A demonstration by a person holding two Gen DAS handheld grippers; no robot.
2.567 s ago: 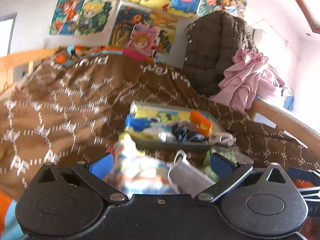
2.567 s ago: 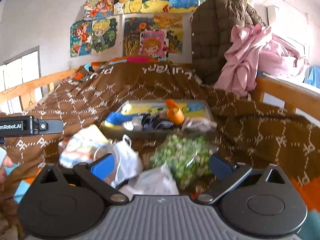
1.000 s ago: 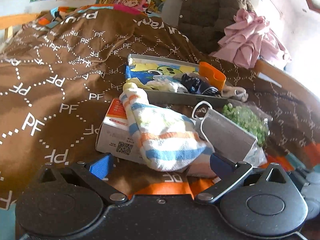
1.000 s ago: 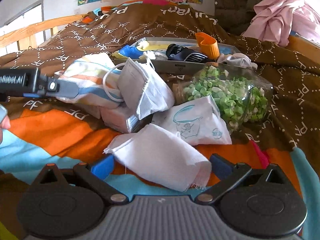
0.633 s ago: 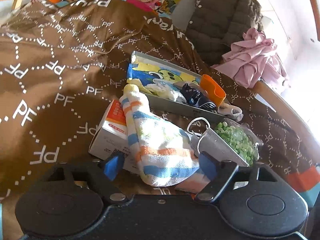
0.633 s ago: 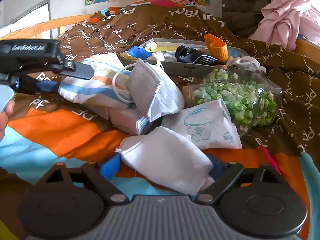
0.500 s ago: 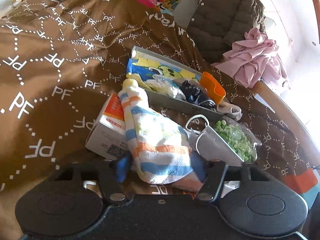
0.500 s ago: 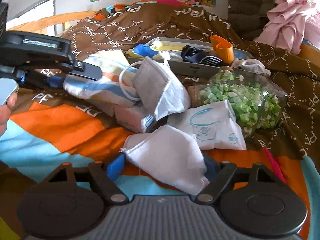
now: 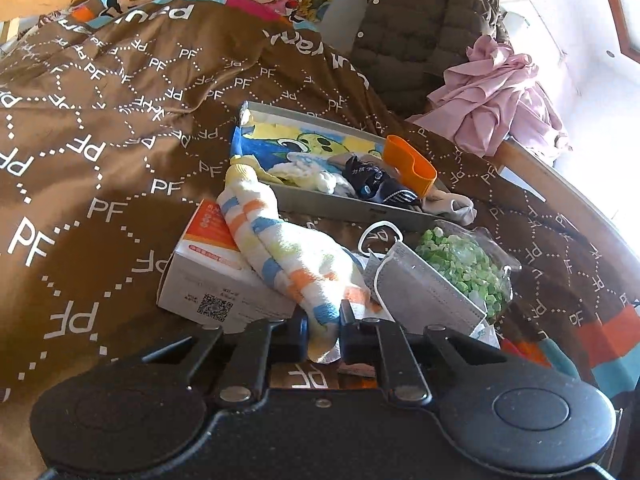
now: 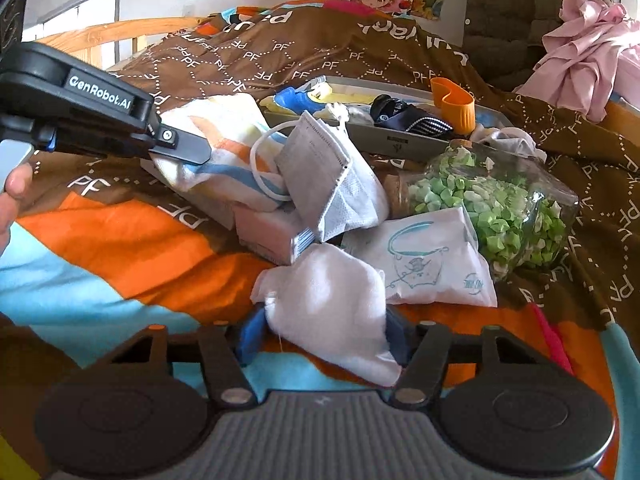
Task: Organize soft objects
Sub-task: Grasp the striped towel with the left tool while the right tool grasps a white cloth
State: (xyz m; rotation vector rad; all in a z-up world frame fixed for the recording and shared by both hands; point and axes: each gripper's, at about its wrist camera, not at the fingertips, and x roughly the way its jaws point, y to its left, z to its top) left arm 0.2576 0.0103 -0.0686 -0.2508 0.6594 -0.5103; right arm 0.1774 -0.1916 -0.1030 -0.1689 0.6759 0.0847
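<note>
Lower centre of each frame: our left gripper pinches the limp striped sock at its end; our right gripper clamps the light, floppy white cloth.

Towel draped over box, tray behind, jar right of mask

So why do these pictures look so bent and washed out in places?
Both views are fisheye, so edges curve: the bed rail bows in the left wrist view. There, daylight blows out the right side to white. In the right wrist view, sun glares on the jar of green bits; the white cloth between the fingers looks slightly soft.
</note>
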